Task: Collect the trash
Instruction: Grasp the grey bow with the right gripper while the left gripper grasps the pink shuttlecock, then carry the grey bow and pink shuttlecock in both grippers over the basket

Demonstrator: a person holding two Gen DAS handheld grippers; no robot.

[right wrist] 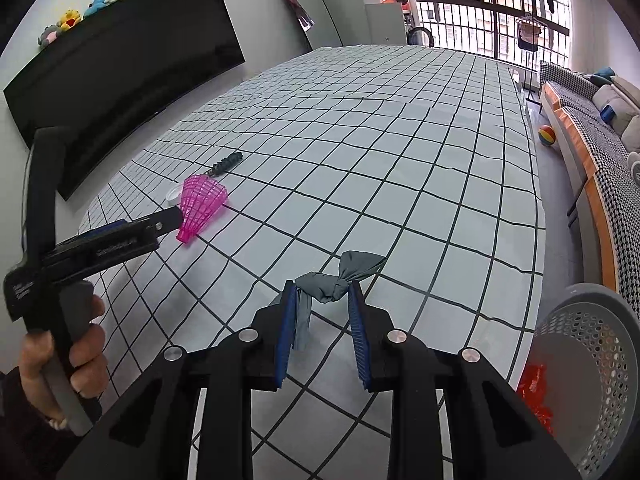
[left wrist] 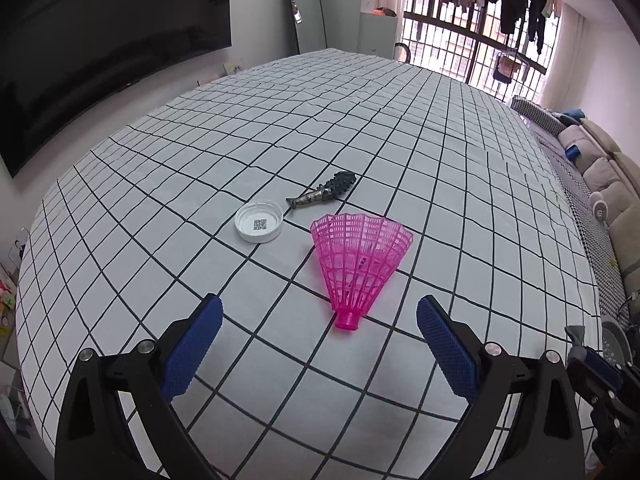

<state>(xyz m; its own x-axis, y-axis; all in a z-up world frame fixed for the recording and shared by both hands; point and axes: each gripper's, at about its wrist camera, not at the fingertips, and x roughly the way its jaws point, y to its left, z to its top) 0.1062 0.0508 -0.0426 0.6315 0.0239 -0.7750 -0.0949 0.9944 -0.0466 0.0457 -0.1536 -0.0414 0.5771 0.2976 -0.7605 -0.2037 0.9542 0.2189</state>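
Observation:
A pink plastic shuttlecock skirt (left wrist: 358, 258) lies on the checked tablecloth (left wrist: 440, 168), its narrow end toward me. My left gripper (left wrist: 320, 304) is open, and that narrow end sits just beyond and between its blue fingertips, untouched. Behind it lie a white lid (left wrist: 259, 222) with a QR code and a dark fish-shaped item (left wrist: 324, 192). My right gripper (right wrist: 322, 292) is shut on a grey knotted cloth scrap (right wrist: 360, 266), held above the tablecloth (right wrist: 400, 168). The right wrist view also shows the shuttlecock skirt (right wrist: 202, 204) at the left.
A grey perforated basket (right wrist: 592, 320) stands at the lower right, off the table's edge, with something red (right wrist: 532, 392) in it. A person's hand (right wrist: 84, 344) holds the left gripper's handle. A dark TV hangs on the left wall; a sofa runs along the right.

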